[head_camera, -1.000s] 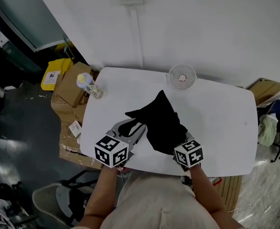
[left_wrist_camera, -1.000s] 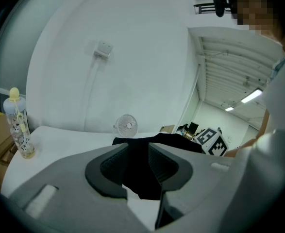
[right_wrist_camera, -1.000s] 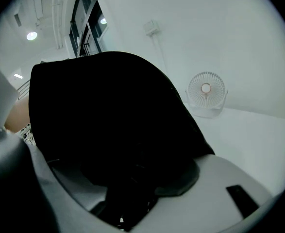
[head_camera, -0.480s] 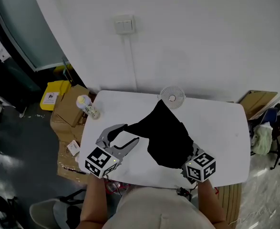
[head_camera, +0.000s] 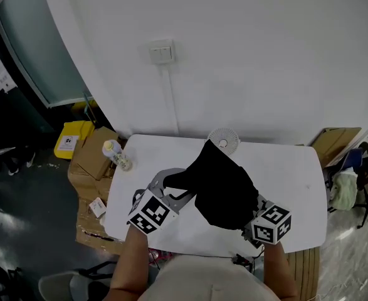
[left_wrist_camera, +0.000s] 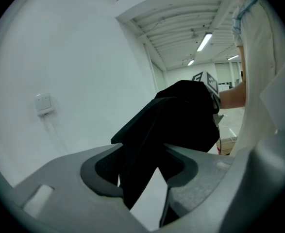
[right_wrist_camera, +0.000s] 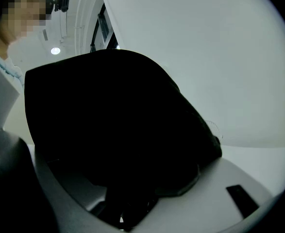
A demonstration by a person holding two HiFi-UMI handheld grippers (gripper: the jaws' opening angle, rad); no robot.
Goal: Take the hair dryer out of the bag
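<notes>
Black bag point(head_camera: 224, 190) higher, bulky, limp.

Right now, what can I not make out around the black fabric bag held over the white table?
Hair dryer: in no view; if inside, the black fabric bag hides it.
Right gripper: in the right gripper view, the bag's dark cloth covers its pads.
Small white round fan: head view, the bag overlaps its lower part.
Small pale bottle: head view, label too small.
</notes>
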